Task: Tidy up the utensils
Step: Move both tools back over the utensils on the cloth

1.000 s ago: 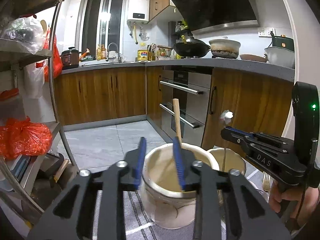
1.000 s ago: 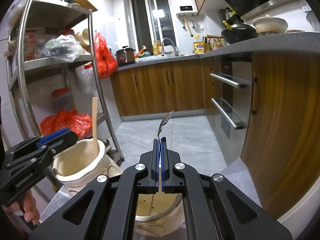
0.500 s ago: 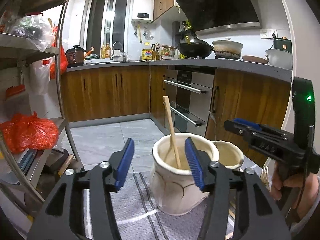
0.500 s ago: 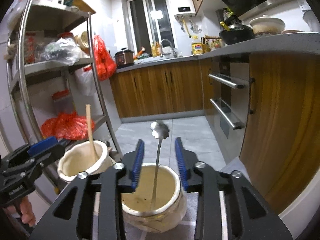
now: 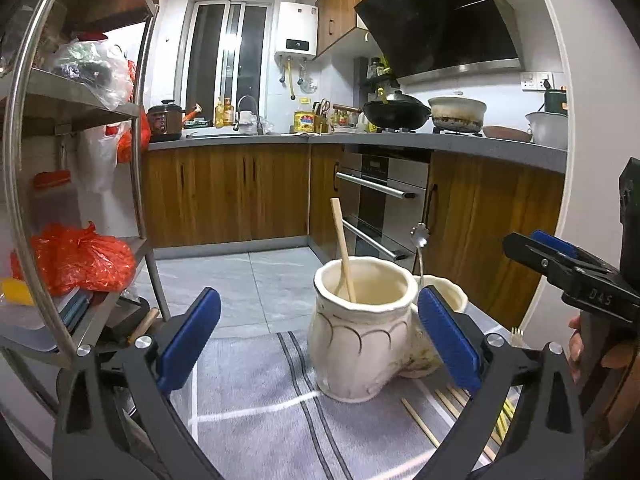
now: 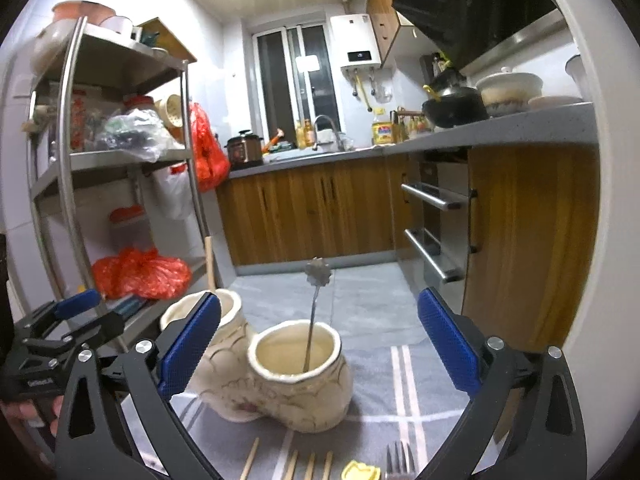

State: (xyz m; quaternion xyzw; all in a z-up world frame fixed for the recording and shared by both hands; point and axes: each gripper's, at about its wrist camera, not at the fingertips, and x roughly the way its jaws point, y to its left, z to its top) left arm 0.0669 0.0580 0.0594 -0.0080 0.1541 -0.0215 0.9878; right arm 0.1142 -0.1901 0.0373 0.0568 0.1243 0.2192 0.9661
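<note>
Left wrist view: left tool opening wide, nothing between its blue pads; pale wooden chopstick leans in the cream ceramic pot, centre frame. Right tool likewise opening, empty; flower-topped metal spoon stands in the second cream pot. Next pick, I judge: loose chopsticks and fork, bottom edge; approach low, grip mid-shaft. Grey striped cloth covers tabletop; wood-fronted kitchen behind.

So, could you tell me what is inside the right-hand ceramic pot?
A metal spoon stands handle-down in the right-hand pot, leaning on the rim. The pot's bottom is hidden by its wall.
</note>
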